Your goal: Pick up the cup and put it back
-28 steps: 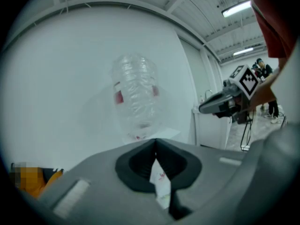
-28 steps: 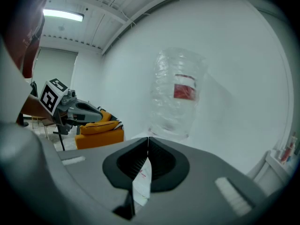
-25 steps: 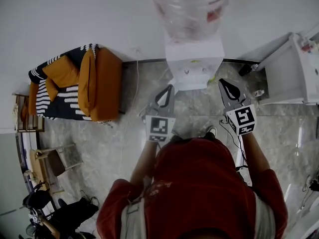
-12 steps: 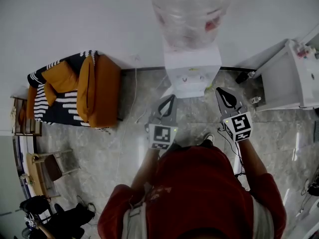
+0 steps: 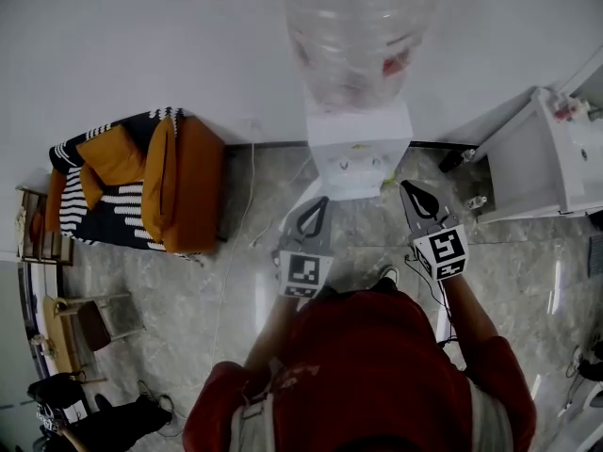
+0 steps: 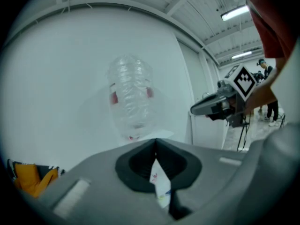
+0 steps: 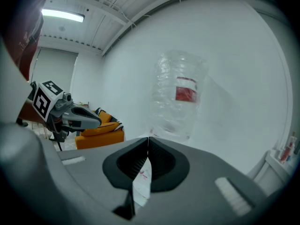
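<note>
No cup shows in any view. A white water dispenser (image 5: 358,149) stands against the wall, with a large clear bottle (image 5: 353,26) on top. I hold both grippers side by side just in front of it, pointing at it. My left gripper (image 5: 320,203) is shut, its tips meeting with nothing between them (image 6: 155,140). My right gripper (image 5: 407,188) is also shut and empty (image 7: 148,138). The bottle (image 6: 130,102) rises beyond the left jaws, and the bottle (image 7: 178,102) shows past the right ones too. Each gripper view catches the other gripper off to its side.
An orange sofa (image 5: 184,182) with a striped blanket stands left of the dispenser, against the wall. A white cabinet (image 5: 546,158) is at the right. A small chair (image 5: 94,318) and a cable on the marble floor (image 5: 236,252) lie to the left.
The head view has shifted slightly. Both grippers stay shut and keep about the same place in front of the dispenser.
</note>
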Action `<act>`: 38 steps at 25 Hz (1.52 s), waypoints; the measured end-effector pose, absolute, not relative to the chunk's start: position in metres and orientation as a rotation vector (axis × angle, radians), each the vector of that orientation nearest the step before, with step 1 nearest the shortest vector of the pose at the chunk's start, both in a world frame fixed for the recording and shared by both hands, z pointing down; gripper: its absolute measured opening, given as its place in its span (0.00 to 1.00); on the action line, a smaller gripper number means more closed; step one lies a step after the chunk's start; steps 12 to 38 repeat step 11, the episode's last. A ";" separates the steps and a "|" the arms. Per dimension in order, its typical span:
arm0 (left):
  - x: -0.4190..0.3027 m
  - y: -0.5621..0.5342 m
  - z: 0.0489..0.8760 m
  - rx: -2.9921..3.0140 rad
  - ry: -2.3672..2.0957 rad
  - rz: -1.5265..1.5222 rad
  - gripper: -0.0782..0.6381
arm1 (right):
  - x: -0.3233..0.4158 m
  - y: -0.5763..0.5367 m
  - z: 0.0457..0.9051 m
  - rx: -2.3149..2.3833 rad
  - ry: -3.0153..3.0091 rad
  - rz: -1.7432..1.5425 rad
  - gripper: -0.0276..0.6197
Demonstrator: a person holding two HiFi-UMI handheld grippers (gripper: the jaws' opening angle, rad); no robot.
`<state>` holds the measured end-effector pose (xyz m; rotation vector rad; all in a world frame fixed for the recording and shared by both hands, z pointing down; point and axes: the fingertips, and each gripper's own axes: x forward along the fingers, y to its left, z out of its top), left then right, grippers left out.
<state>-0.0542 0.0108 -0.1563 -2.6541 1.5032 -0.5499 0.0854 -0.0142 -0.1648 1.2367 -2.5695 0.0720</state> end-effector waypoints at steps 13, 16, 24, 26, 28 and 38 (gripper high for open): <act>-0.048 0.021 -0.156 -2.663 1.508 -0.544 0.11 | 0.089 -0.008 -0.168 1.234 -2.578 0.063 0.05; -0.048 0.021 -0.156 -2.663 1.508 -0.544 0.11 | 0.089 -0.008 -0.168 1.234 -2.578 0.063 0.05; -0.048 0.021 -0.156 -2.663 1.508 -0.544 0.11 | 0.089 -0.008 -0.168 1.234 -2.578 0.063 0.05; -0.048 0.021 -0.156 -2.663 1.508 -0.544 0.11 | 0.089 -0.008 -0.168 1.234 -2.578 0.063 0.05; -0.048 0.021 -0.156 -2.663 1.508 -0.544 0.11 | 0.089 -0.008 -0.168 1.234 -2.578 0.063 0.05; -0.048 0.021 -0.156 -2.663 1.508 -0.544 0.11 | 0.089 -0.008 -0.168 1.234 -2.578 0.063 0.05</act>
